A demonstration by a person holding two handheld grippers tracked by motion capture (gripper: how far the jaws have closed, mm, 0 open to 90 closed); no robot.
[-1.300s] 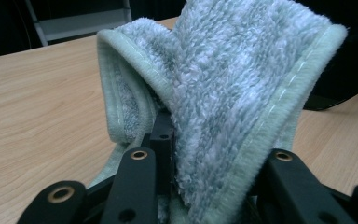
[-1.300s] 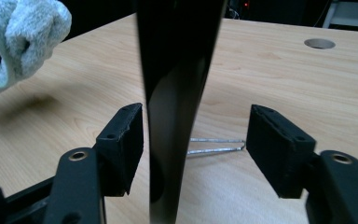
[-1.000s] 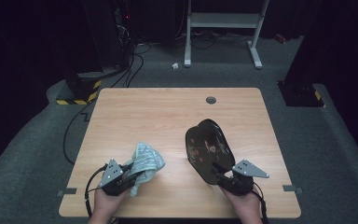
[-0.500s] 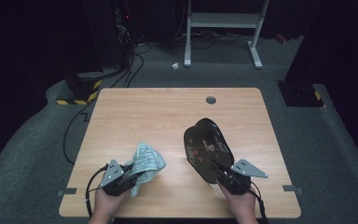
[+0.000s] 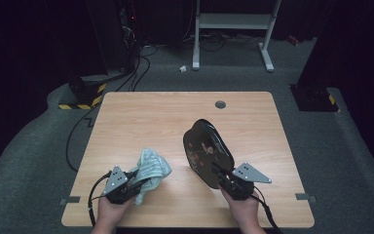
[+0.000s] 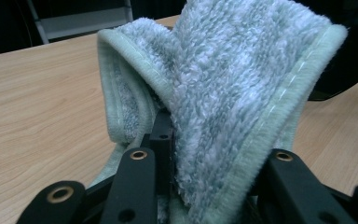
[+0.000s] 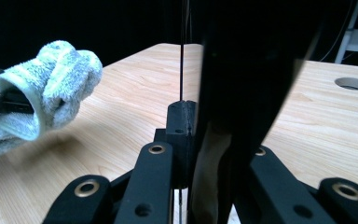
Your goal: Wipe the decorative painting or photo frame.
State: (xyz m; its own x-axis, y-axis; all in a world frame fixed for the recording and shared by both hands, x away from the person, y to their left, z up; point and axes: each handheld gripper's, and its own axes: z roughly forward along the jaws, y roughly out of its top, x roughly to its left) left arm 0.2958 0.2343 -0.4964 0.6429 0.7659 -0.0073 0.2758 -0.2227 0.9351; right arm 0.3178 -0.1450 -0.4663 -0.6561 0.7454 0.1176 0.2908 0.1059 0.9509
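A pale green fluffy cloth [image 5: 152,168] is bunched up and held at the table's near left by my left gripper [image 5: 136,184], which is shut on it; the same cloth [image 6: 233,93] folds over that gripper's jaws close up. A glossy black plate [image 5: 207,152] with a faint pattern stands tilted on its edge right of centre. My right gripper [image 5: 222,175] is shut on the plate's near rim. In the right gripper view the black plate [image 7: 247,84] rises edge-on between the jaws, and the cloth [image 7: 51,84] shows at the left.
The wooden table [image 5: 151,117] has a round cable hole [image 5: 220,104] near its far edge. Beyond the table stand a white frame leg [image 5: 268,53], cables on the floor [image 5: 141,58] and a yellow-black striped base [image 5: 80,100].
The plate has shifted very slightly to the left in the right gripper. The cloth and left gripper have hardly moved.
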